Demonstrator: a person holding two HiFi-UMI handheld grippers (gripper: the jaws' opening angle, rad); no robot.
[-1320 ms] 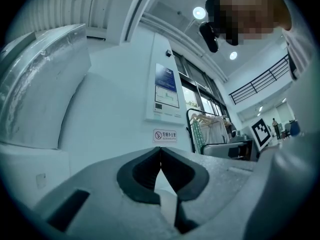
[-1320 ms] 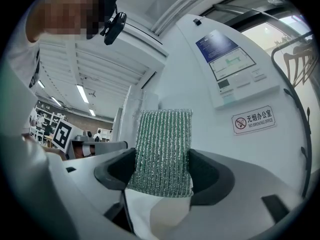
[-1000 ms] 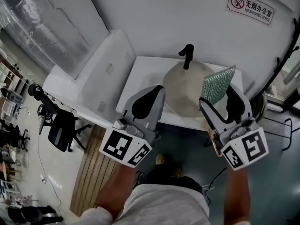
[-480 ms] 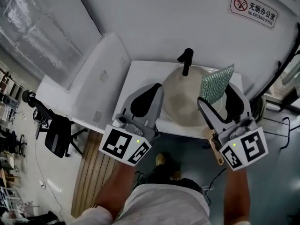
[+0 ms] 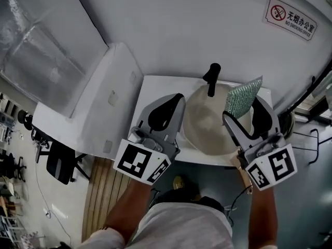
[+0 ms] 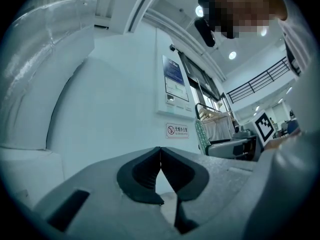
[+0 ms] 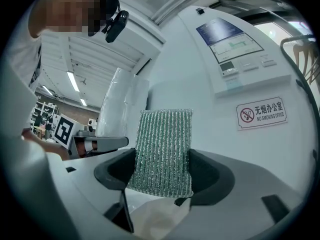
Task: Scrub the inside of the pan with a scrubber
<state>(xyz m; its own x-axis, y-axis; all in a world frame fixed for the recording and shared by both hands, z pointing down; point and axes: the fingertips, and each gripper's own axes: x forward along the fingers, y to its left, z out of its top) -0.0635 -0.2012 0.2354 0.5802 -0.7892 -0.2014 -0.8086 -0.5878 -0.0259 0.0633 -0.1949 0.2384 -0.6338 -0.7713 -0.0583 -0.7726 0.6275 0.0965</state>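
Head view, wall sign (image 5: 291,18) "无烟办公室 NO SMOKING OFFICE", scrubber (image 5: 243,95) in right gripper (image 5: 243,111)

The pan (image 5: 205,126) (cream, black handle) sits on the white table (image 5: 155,90). The green mesh scrubber (image 7: 162,149) stands upright, clamped in the right gripper (image 7: 162,173).

The pan (image 5: 207,123) sits on the table (image 5: 154,90), scrubber (image 5: 243,96) at its right edge.

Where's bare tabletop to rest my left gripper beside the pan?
The table is bare left of the pan, from the left gripper up to the wall. Right of the pan is crowded: the right gripper and its scrubber cover that edge.
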